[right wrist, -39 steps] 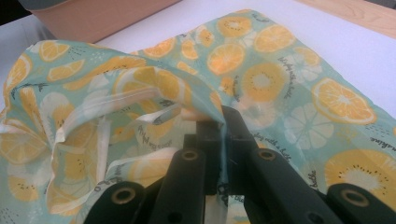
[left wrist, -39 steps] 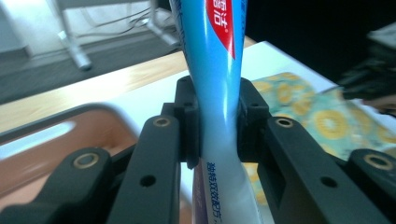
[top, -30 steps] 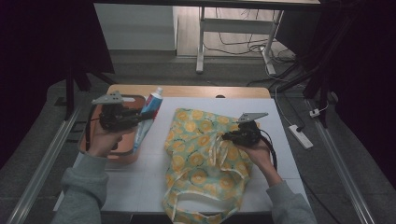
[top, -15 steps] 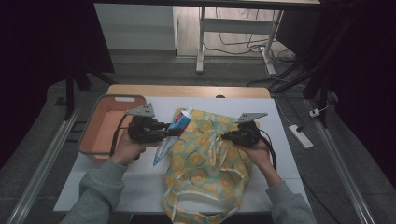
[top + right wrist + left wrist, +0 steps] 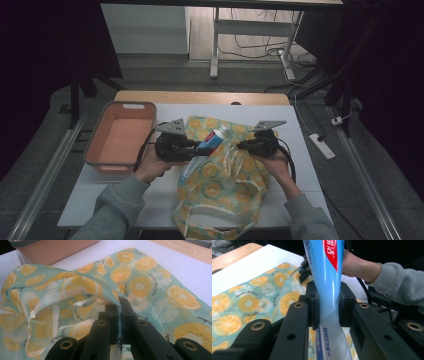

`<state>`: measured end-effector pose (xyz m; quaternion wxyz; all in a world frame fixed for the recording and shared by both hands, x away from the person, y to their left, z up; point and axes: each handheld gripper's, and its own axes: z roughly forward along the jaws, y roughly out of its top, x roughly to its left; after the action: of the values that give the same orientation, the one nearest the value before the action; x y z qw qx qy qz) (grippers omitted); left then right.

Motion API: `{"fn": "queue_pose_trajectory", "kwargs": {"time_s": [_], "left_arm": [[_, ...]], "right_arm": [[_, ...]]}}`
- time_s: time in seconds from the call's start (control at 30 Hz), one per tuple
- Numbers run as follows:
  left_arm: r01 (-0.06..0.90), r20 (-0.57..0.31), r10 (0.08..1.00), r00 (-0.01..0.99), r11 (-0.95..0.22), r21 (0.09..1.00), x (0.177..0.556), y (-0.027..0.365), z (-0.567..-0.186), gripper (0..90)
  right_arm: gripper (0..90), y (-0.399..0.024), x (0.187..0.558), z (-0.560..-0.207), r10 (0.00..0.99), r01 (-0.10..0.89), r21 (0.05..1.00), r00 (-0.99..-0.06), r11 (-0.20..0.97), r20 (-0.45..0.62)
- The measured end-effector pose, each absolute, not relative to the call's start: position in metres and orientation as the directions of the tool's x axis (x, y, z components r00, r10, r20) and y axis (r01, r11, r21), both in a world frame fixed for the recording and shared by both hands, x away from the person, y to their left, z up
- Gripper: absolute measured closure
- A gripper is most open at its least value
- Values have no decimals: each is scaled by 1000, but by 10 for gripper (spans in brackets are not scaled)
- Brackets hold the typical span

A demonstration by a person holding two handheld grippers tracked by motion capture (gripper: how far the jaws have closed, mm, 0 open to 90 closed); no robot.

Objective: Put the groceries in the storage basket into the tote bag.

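Observation:
A blue, white and red toothpaste tube (image 5: 210, 141) (image 5: 327, 277) is clamped between the jaws of my left gripper (image 5: 196, 148) (image 5: 328, 305), held over the left side of a cloth bag (image 5: 220, 180) (image 5: 150, 282) printed with orange slices. My right gripper (image 5: 246, 146) (image 5: 119, 308) is shut on the bag's upper edge, pinching the fabric and lifting it a little. The bag lies flat on the white table top (image 5: 165, 200), its handles (image 5: 200, 212) toward the front edge.
An orange-pink tray (image 5: 102, 150) (image 5: 50, 250) sits at the table's left, beside my left hand. The wooden table edge (image 5: 200, 97) runs along the back. A power strip (image 5: 321, 146) lies on the floor to the right.
My left gripper has carried the toothpaste tube from over the tray rightward to the bag's left side. The right gripper has stayed pinched on the bag's edge.

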<state>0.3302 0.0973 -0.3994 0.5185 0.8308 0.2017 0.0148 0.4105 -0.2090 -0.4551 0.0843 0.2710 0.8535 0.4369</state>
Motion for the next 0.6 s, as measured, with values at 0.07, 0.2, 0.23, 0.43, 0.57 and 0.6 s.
{"fn": "queue_pose_trajectory", "kwargs": {"time_s": [0.07,0.2,0.23,0.43,0.57,0.6], "left_arm": [[315,-182,339,923,-393,864,329,90,-401,743],[295,-171,311,935,-413,861,327,76,-402,743],[289,-167,304,938,-418,861,326,72,-402,743],[255,-152,259,954,-434,864,322,47,-406,743],[238,-139,230,963,-489,839,318,29,-417,743],[236,-139,224,965,-504,831,317,26,-421,743]], "right_arm": [[870,-209,410,-454,536,388,793,-839,470,93],[870,-208,410,-452,532,381,799,-842,466,91],[870,-208,410,-452,531,380,799,-842,465,91],[870,-209,412,-452,531,387,802,-841,455,104],[870,-212,412,-450,533,393,807,-838,441,118],[870,-212,413,-450,531,393,810,-839,435,122]]}}
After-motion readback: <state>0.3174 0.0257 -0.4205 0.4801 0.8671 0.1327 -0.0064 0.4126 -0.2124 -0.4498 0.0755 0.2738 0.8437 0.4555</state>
